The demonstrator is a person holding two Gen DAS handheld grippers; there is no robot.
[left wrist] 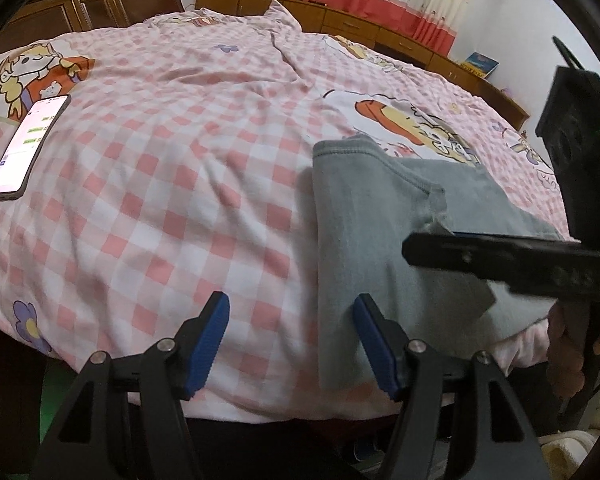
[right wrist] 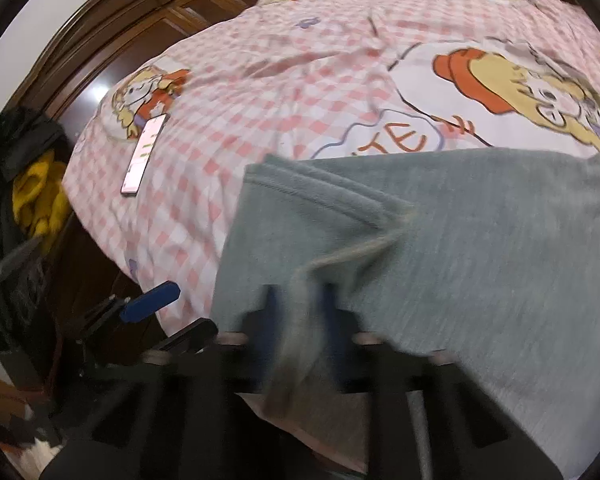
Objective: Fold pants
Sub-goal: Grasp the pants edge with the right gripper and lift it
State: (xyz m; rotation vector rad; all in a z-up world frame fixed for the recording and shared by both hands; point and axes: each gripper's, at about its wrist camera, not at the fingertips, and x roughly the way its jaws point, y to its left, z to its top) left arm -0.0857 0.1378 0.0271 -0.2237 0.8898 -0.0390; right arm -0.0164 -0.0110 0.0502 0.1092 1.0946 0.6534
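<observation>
The grey pants [left wrist: 400, 216] lie partly folded at the near edge of the bed [left wrist: 180, 184], a loose corner of cloth raised from the top layer. To fold well, that corner wants carrying over in a low, even arc, keeping the layers square and the underlying fold undisturbed. The right tool [right wrist: 296, 320] is closed tight on the raised cloth; the left tool [left wrist: 290, 340] stands open and empty, one pad over the pants' near-left edge, contact unclear.
</observation>
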